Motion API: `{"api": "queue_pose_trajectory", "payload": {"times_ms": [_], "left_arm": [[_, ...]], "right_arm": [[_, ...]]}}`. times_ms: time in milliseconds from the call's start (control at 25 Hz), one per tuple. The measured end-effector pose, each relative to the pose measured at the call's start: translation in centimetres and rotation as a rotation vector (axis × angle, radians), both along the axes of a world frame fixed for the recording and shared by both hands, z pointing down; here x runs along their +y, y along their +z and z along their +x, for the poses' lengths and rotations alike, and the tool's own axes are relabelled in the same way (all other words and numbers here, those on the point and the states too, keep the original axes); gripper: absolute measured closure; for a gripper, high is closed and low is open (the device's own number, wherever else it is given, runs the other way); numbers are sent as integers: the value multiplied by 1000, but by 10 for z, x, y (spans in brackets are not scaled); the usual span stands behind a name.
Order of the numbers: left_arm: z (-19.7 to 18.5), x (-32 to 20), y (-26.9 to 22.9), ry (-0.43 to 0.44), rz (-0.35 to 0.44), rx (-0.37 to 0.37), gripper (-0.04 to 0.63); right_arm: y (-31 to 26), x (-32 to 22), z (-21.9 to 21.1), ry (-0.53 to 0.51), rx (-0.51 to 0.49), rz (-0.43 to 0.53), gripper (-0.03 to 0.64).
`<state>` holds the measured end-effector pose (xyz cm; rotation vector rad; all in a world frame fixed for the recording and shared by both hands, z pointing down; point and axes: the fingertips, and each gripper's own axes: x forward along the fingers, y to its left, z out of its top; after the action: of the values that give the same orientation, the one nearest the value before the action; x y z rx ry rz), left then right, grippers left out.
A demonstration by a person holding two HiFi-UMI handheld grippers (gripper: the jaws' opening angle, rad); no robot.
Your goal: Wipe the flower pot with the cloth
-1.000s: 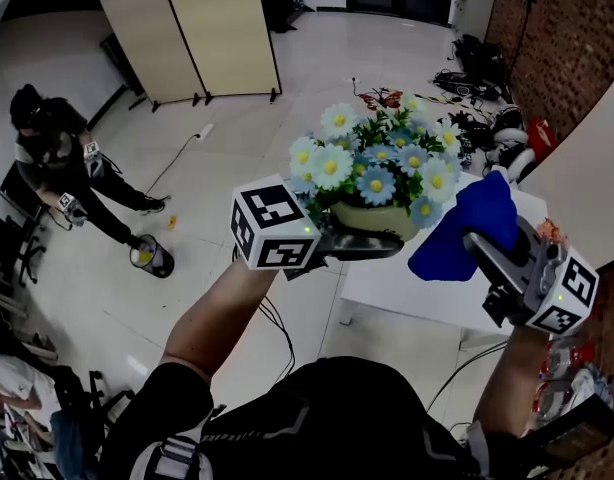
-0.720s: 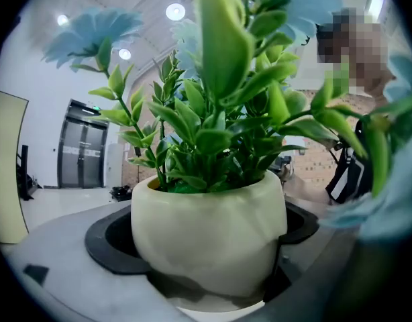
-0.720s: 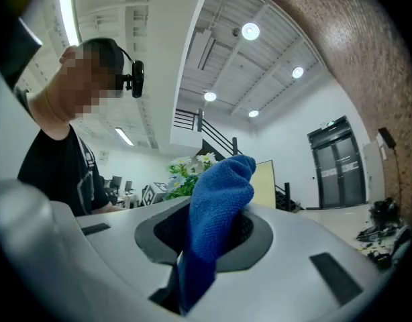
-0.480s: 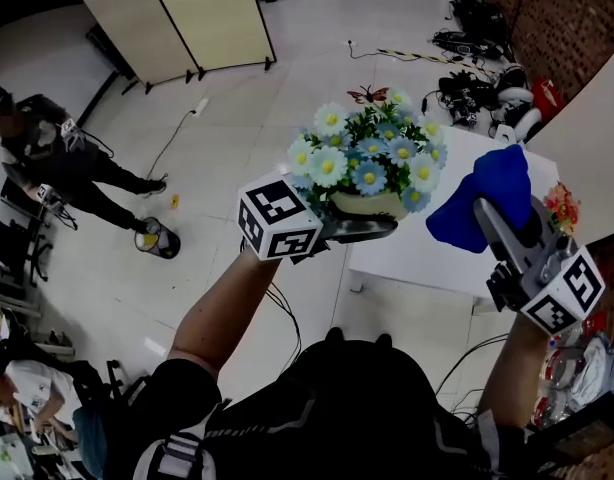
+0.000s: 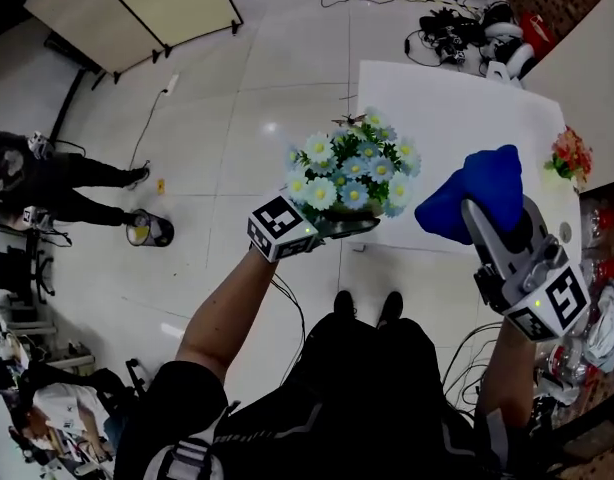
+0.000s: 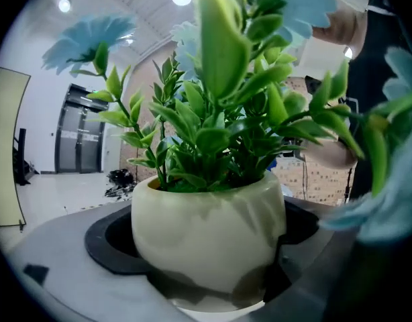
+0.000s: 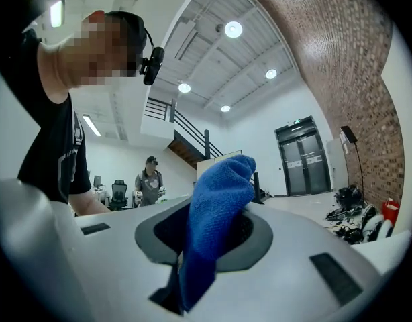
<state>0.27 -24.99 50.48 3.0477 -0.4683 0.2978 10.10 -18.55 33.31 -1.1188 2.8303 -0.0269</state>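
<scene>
Cream round ceramic flower pot (image 6: 209, 237) with blue and white artificial daisies (image 5: 352, 168) is clamped between the left gripper (image 5: 349, 226) jaws, held in the air by the white table (image 5: 457, 98) edge. Right gripper (image 5: 479, 218) jaws pinch a bunched blue microfibre cloth (image 5: 479, 190), just beside the daisies.

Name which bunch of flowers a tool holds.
The blue-and-white daisies, in the flower pot gripped by the left tool; the reddish bunch sits unheld by the table.

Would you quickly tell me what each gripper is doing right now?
Left gripper: closed on the flower pot.
Right gripper: closed on the blue cloth.
</scene>
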Motion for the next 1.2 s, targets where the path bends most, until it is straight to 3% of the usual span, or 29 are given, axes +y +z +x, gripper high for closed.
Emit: {"api": "queue_pose_trajectory", "payload": {"times_ms": [200, 680, 1000, 1200], "left_arm": [[12, 2, 67, 19, -6, -15, 26], [23, 7, 201, -1, -25, -58, 26], [27, 20, 223, 78, 48, -39, 26], [46, 9, 220, 121, 112, -61, 26]], "right_arm": [[52, -3, 16, 44, 76, -33, 540], [147, -12, 29, 74, 90, -119, 540], [174, -7, 31, 99, 110, -159, 540], [178, -16, 38, 94, 124, -242, 540]]}}
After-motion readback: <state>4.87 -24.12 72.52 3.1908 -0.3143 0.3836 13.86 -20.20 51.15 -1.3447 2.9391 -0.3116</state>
